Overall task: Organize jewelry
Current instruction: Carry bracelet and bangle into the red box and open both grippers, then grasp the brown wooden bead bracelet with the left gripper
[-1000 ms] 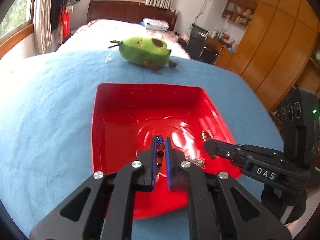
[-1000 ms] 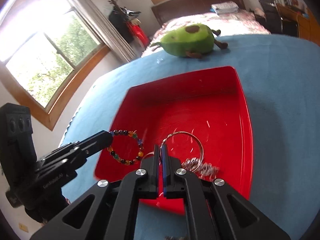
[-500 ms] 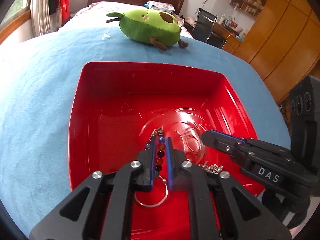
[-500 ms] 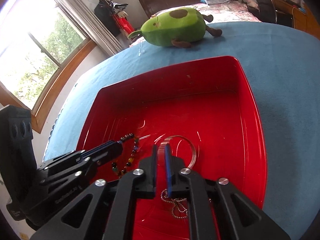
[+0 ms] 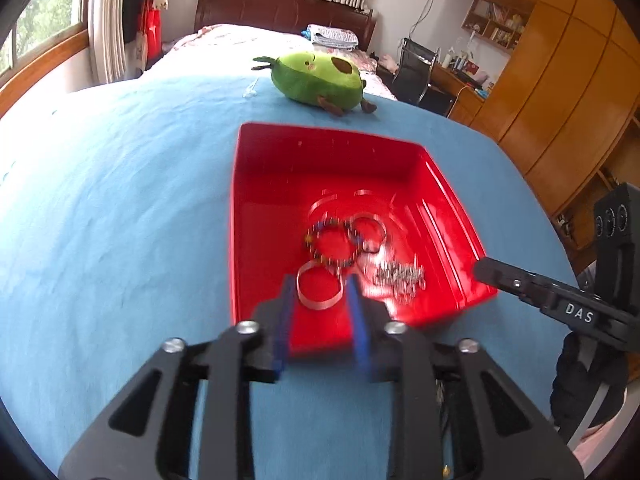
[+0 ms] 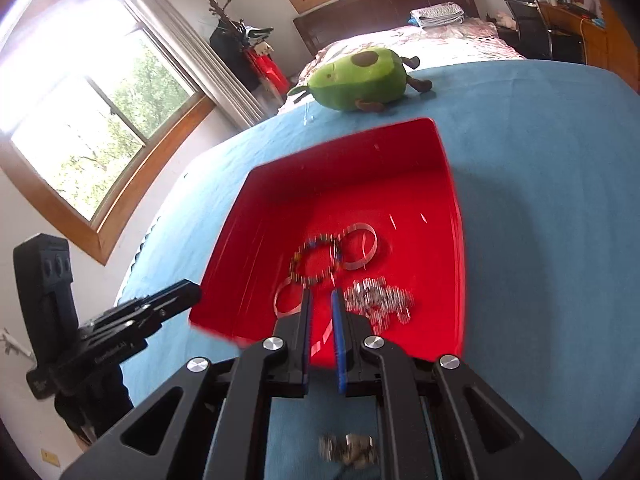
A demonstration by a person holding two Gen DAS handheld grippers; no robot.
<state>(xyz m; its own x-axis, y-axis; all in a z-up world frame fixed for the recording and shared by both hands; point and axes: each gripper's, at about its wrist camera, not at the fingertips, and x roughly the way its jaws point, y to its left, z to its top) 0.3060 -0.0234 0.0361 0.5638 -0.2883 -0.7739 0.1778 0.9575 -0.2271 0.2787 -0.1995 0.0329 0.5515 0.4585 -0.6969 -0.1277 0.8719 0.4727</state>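
A red tray (image 5: pixel 320 152) (image 6: pixel 340 168) lies on the blue cloth. In it are a coloured bead bracelet (image 5: pixel 332 240) (image 6: pixel 316 260), two silver bangles (image 5: pixel 318 292) (image 6: pixel 360 246) and a heap of silver chain (image 5: pixel 400 276) (image 6: pixel 378 300). My left gripper (image 5: pixel 320 284) hangs over the tray's near edge, its jaws opening, with nothing pressed between the pads. My right gripper (image 6: pixel 321 298) stands a narrow gap apart near the tray's front rim and holds nothing. Each gripper shows at the side of the other's view: the right gripper (image 5: pixel 486 270) and the left gripper (image 6: pixel 188 292).
A green avocado plush (image 5: pixel 320 78) (image 6: pixel 356 76) lies beyond the tray's far side. A small blurred metal piece (image 6: pixel 348 454) lies on the blue cloth (image 5: pixel 120 200) under my right gripper. A bed, a chair and wooden cabinets stand behind the table.
Both grippers pulled back toward the tray's near edge. The left one let go of the bead bracelet, the right one of the silver jewelry, and both pieces now lie in the tray.
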